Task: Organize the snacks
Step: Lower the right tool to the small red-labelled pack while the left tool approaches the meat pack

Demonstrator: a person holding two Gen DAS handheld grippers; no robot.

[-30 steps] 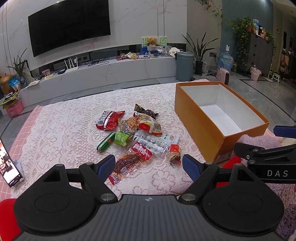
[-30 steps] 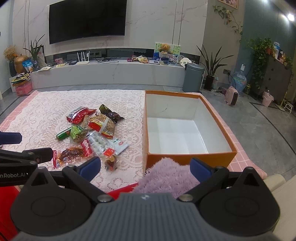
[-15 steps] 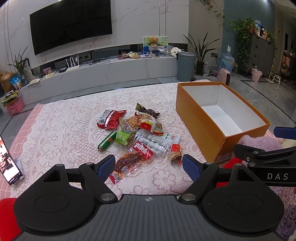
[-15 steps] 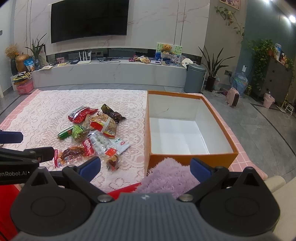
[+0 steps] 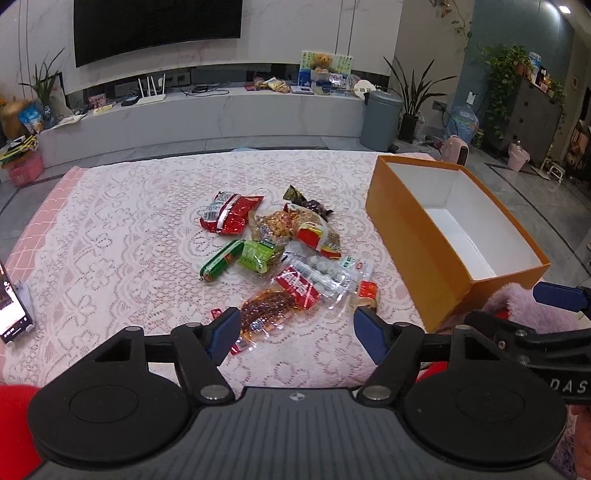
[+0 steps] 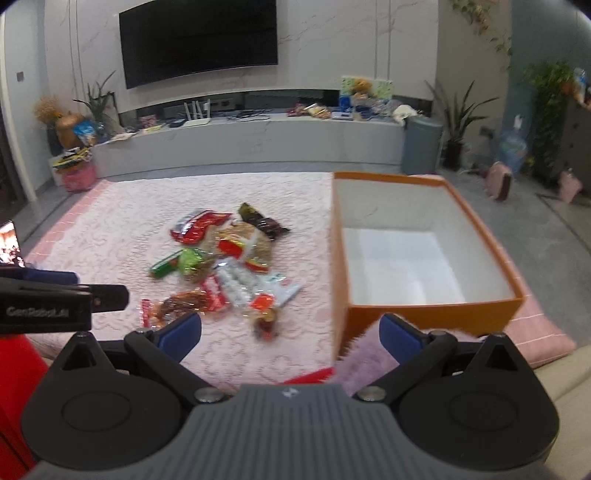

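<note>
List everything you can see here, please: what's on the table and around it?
Lace tablecloth: one, pale pink, covering the table.
Cardboard box: one, orange outside, white inside, empty, right of the snacks.
Snack packets: a loose pile mid-table, including a red foil packet, a green sausage stick, a dark wrapped sweet, a clear pack of pale round pieces, and a brown dried-meat pack.
Phone: one, screen lit, at the table's left edge.
Television: one, black, on the wall.
Bin: one, grey, on the floor.
Left gripper: blue fingers closing, nothing between them.
Right gripper: blue fingers open, nothing held.
</note>
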